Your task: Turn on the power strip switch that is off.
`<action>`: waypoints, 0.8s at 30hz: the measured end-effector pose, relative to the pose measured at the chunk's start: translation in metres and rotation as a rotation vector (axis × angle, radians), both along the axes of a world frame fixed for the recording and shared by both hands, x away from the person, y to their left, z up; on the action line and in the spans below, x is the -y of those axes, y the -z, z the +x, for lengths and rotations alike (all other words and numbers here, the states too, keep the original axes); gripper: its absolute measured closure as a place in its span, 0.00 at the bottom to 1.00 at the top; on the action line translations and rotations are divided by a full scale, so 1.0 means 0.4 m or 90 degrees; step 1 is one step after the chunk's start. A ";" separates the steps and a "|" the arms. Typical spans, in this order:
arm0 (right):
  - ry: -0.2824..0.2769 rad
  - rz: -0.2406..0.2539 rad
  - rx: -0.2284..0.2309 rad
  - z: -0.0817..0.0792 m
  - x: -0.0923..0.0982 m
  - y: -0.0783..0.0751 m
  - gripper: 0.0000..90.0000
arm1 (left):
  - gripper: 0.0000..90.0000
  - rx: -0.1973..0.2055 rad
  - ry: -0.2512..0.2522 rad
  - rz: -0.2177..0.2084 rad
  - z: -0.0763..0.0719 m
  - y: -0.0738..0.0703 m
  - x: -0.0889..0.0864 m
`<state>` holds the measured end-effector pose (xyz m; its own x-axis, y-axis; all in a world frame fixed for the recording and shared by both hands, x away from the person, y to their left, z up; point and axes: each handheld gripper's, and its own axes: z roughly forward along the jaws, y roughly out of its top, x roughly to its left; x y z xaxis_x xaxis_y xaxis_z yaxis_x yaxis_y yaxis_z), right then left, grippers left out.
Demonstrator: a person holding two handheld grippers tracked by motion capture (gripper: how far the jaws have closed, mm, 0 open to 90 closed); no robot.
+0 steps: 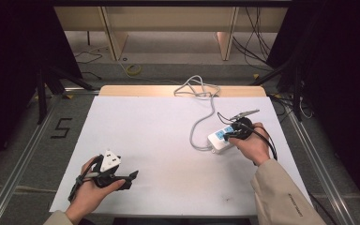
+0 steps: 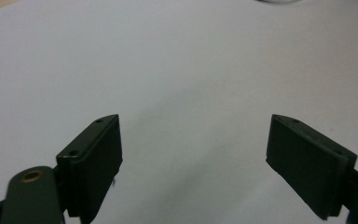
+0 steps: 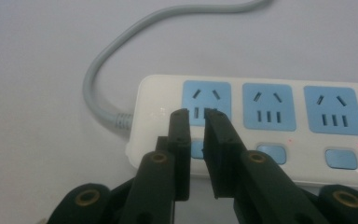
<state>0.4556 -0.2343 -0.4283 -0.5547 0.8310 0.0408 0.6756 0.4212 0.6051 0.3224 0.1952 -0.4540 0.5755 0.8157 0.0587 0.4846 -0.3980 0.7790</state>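
High view: white surface (image 1: 168, 154) on a wood-edged top, dark room around it, grey floor with loose cables beyond the far edge and a taped mark "5" (image 1: 61, 127) on the floor off to my left. One power strip (image 1: 222, 137) lies under my right fingers (image 1: 236, 132); its single grey cord (image 1: 201, 112) runs off toward the far edge. In the right gripper view the strip (image 3: 279, 121) shows three blue sockets and three blue switches in a row; my right fingers (image 3: 199, 116) stand a narrow slot apart with nothing pinched, tips above the leftmost socket and its switch. No earlier picture accompanies this one. My left fingers (image 2: 193, 154) are spread wide over bare surface, nothing between them; in the high view my left fingers (image 1: 130, 177) lie near the close edge, well apart from the strip. Open white surface spans the whole stretch between my two pairs of fingers.
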 end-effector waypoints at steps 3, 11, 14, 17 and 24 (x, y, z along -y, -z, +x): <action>-0.001 0.002 0.007 -0.008 0.003 0.002 0.87 | 0.20 0.000 0.000 0.000 0.000 0.000 0.000; -0.011 0.004 0.029 -0.027 0.007 -0.002 0.82 | 0.20 -0.001 0.000 -0.001 0.000 0.000 0.000; -0.012 0.011 0.027 -0.033 0.008 0.001 0.81 | 0.20 -0.001 0.000 0.000 0.000 0.001 0.000; -0.012 0.012 0.028 -0.039 0.011 0.004 0.80 | 0.20 -0.002 0.000 0.000 0.000 0.001 0.000; -0.021 0.014 0.032 -0.057 0.009 0.005 0.76 | 0.20 -0.003 0.001 -0.001 0.000 0.001 0.000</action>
